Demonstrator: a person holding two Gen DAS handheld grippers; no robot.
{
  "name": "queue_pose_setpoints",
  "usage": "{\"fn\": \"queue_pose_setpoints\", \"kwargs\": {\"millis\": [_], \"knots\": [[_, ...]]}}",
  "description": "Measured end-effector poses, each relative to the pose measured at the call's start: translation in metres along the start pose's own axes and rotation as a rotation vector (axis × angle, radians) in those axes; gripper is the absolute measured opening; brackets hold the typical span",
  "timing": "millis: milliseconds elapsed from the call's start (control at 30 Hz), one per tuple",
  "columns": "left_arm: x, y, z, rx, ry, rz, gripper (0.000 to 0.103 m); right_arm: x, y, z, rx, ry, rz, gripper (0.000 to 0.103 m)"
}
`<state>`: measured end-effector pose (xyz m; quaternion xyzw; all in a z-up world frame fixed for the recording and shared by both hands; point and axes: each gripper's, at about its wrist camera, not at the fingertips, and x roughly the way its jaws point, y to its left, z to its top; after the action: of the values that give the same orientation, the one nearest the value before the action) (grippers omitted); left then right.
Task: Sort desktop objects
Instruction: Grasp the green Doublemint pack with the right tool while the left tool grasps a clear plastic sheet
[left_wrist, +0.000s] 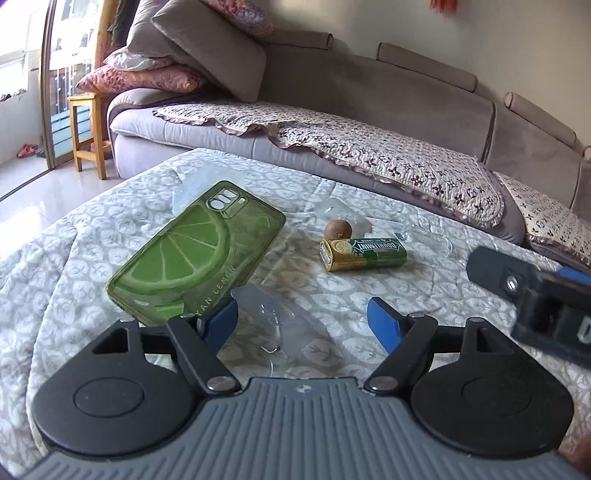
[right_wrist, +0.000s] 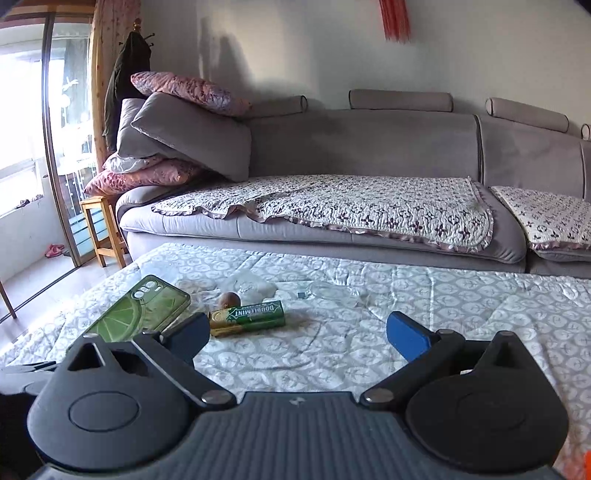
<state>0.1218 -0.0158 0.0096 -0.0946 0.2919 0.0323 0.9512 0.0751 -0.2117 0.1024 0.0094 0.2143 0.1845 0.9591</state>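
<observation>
Right under my left hand-held gripper (left_wrist: 303, 317), between its blue pads, lies a piece of clear plastic packaging (left_wrist: 269, 325); the fingers stand wide apart and hold nothing. Just ahead and to the left of that gripper the green lime-print phone case (left_wrist: 192, 254) rests flat on the quilted cloth of the table (left_wrist: 74, 258), its near corner beside my left pad. Further ahead and a little right sit the green Doublemint gum pack (left_wrist: 364, 254) and, touching its far side, a small brown round fruit (left_wrist: 338, 229), with more crumpled clear plastic (left_wrist: 351, 214) just beyond them. My right hand-held gripper (right_wrist: 297, 332) is also spread wide and empty, hovering over bare cloth, with the gum pack ahead and to its left and a clear plastic piece (right_wrist: 332, 291) ahead of it. I judge the sorting to be barely begun, if at all: everything I can see is loose in one cluster on the table, nothing is grouped, and I see no tray or box to sort into. All the objects look left to handle, the nearest plastic likely first.
</observation>
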Motion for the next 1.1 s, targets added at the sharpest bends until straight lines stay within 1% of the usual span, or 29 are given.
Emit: {"fn": "queue_pose_setpoints", "kwargs": {"millis": [67, 133, 233, 300, 367, 400, 533, 600, 667, 733, 767, 800, 833, 867, 900, 933, 1000, 1033, 1100], "knots": [[0.001, 0.0, 0.0, 0.01, 0.001, -0.002, 0.076, 0.009, -0.002, 0.003, -0.013, -0.002, 0.031, 0.103], [0.002, 0.003, 0.001, 0.009, 0.004, -0.005, 0.076, 0.024, -0.003, 0.007, -0.033, 0.019, 0.064, 0.103], [0.005, 0.005, 0.001, 0.011, 0.004, 0.0, 0.076, 0.046, 0.0, 0.017, -0.03, 0.056, 0.142, 0.103], [0.007, 0.005, 0.001, 0.016, 0.006, 0.004, 0.076, 0.063, 0.007, 0.024, -0.047, 0.095, 0.193, 0.103], [0.008, 0.005, 0.001, 0.016, 0.012, 0.003, 0.075, 0.076, 0.014, 0.029, -0.075, 0.124, 0.221, 0.103], [0.009, 0.005, 0.001, 0.017, 0.015, 0.001, 0.075, 0.084, 0.018, 0.03, -0.09, 0.155, 0.236, 0.103], [0.006, 0.003, -0.001, 0.023, 0.017, -0.003, 0.075, 0.112, 0.034, 0.031, -0.164, 0.239, 0.202, 0.103], [0.008, 0.003, 0.0, 0.017, 0.02, -0.006, 0.075, 0.121, 0.037, 0.031, -0.184, 0.274, 0.189, 0.103], [0.008, 0.003, 0.001, 0.007, 0.024, -0.008, 0.075, 0.125, 0.037, 0.029, -0.189, 0.303, 0.195, 0.103], [0.008, 0.005, 0.001, 0.0, 0.026, -0.01, 0.075, 0.128, 0.038, 0.024, -0.2, 0.33, 0.196, 0.1], [0.01, 0.005, 0.002, 0.0, 0.03, -0.009, 0.073, 0.129, 0.038, 0.022, -0.206, 0.35, 0.2, 0.093], [0.011, 0.005, 0.002, 0.001, 0.033, -0.008, 0.071, 0.131, 0.038, 0.02, -0.207, 0.369, 0.193, 0.083], [0.012, 0.005, 0.002, 0.001, 0.036, -0.01, 0.062, 0.131, 0.036, 0.019, -0.202, 0.378, 0.182, 0.081], [0.013, 0.006, 0.002, -0.005, 0.05, -0.018, 0.046, 0.13, 0.035, 0.018, -0.187, 0.382, 0.186, 0.081], [0.014, 0.006, 0.003, -0.009, 0.066, -0.028, 0.04, 0.129, 0.034, 0.018, -0.182, 0.385, 0.189, 0.08], [0.015, 0.006, 0.003, -0.008, 0.078, -0.03, 0.027, 0.127, 0.033, 0.018, -0.183, 0.383, 0.189, 0.08], [0.014, 0.007, 0.003, -0.005, 0.074, -0.03, 0.023, 0.124, 0.032, 0.019, -0.17, 0.381, 0.179, 0.08], [0.012, 0.007, 0.004, -0.004, 0.061, -0.03, 0.014, 0.122, 0.03, 0.019, -0.168, 0.378, 0.178, 0.08], [0.006, 0.007, 0.006, -0.001, 0.043, -0.057, 0.009, 0.117, 0.028, 0.019, -0.159, 0.364, 0.167, 0.08]]}}
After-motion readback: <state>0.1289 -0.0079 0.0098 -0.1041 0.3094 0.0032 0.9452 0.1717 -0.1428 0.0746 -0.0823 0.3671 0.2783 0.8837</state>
